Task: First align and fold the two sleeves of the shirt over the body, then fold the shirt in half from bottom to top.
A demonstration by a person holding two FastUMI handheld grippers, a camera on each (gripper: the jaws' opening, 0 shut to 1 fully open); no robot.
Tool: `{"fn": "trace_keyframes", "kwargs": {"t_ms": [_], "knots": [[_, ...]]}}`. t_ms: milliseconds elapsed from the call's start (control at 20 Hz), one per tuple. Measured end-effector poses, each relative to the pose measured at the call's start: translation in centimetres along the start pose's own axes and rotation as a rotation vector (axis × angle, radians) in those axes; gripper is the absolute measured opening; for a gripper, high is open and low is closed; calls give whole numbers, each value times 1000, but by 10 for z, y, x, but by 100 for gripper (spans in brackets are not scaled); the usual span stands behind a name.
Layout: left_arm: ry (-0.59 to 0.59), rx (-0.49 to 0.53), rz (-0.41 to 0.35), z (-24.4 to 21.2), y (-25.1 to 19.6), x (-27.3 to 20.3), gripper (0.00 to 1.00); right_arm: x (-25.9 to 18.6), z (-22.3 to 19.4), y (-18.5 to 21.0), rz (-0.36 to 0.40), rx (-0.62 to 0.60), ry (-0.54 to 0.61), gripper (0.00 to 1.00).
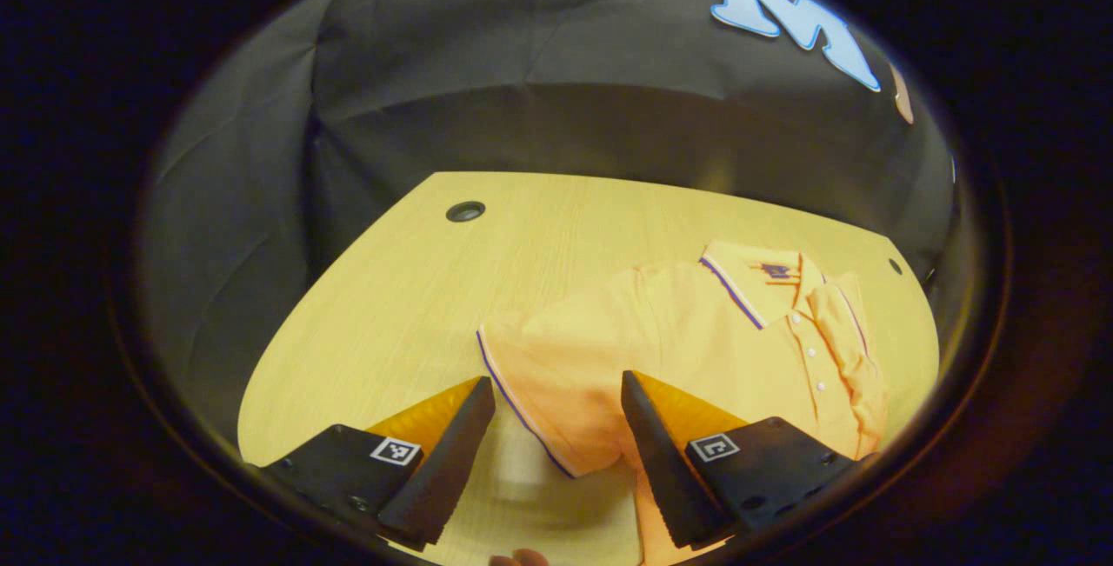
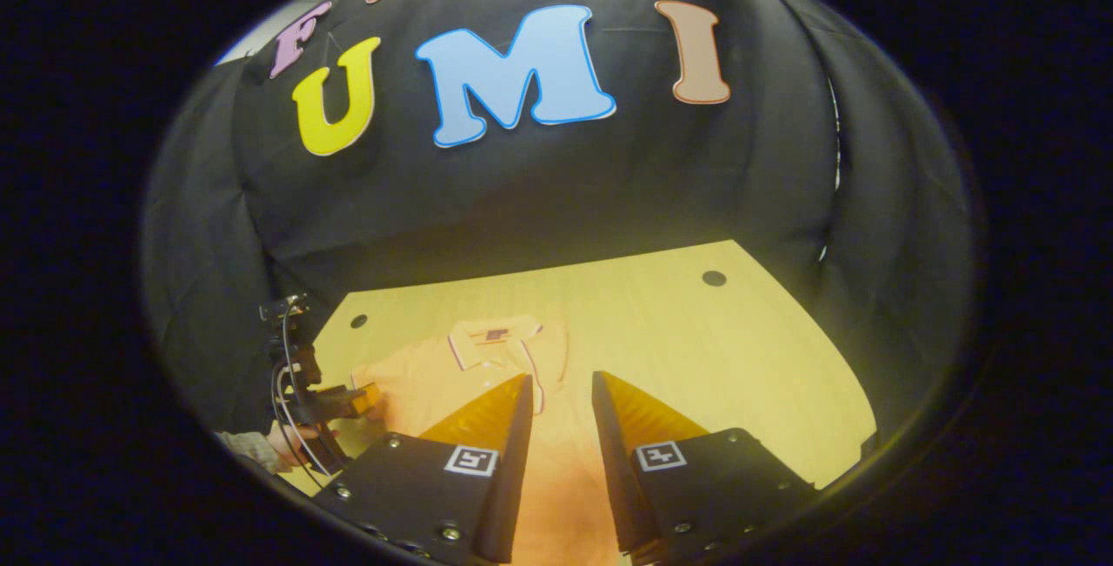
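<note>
wooden table with an orange polo shirt on it
the light wood-grain table [image 1: 409, 305] has rounded corners and dark round cable holes [image 1: 465, 211] near its far edge; the orange polo shirt [image 1: 696, 331] lies flat on it, collar [image 1: 752, 275] toward the far edge, button placket up, one sleeve [image 1: 539, 375] spread out to the side with a dark-striped hem
</note>
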State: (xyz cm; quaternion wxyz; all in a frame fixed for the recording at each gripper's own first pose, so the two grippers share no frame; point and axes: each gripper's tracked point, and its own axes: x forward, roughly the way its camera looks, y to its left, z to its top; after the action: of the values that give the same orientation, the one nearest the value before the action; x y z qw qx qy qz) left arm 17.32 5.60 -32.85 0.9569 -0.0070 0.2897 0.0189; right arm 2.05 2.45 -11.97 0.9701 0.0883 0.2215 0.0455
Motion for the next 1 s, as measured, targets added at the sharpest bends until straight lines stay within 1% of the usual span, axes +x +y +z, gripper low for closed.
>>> {"fn": "trace_keyframes", "kwargs": {"t_ms": [150, 250, 450, 500, 550, 600, 700, 800, 850, 1000], "knots": [[27, -2, 14, -13, 2, 11, 98, -6, -8, -13, -32, 11, 23, 43], [60, -15, 28, -25, 5, 13, 95, -8, -11, -18, -42, 24, 34, 43], [42, -2, 36, -24, 3, 14, 99, -6, -13, -21, -50, 28, 45, 43], [32, -8, 31, -24, 3, 16, 96, -5, -14, -22, -50, 28, 47, 43], [35, -7, 38, -23, 3, 15, 96, -4, -16, -23, -50, 26, 51, 43], [29, -7, 27, -21, 1, 16, 87, -3, -16, -23, -49, 25, 53, 43], [25, 0, 19, -20, -2, 18, 64, -2, -17, -22, -47, 21, 58, 43], [22, 2, 36, -19, -3, 20, 27, 0, -18, -22, -46, 18, 63, 43], [26, 6, 47, -20, -4, 20, 25, 0, -19, -22, -45, 19, 62, 43], [26, 22, 54, -17, -5, 20, 25, 0, -20, -24, -47, 19, 66, 43]]}}
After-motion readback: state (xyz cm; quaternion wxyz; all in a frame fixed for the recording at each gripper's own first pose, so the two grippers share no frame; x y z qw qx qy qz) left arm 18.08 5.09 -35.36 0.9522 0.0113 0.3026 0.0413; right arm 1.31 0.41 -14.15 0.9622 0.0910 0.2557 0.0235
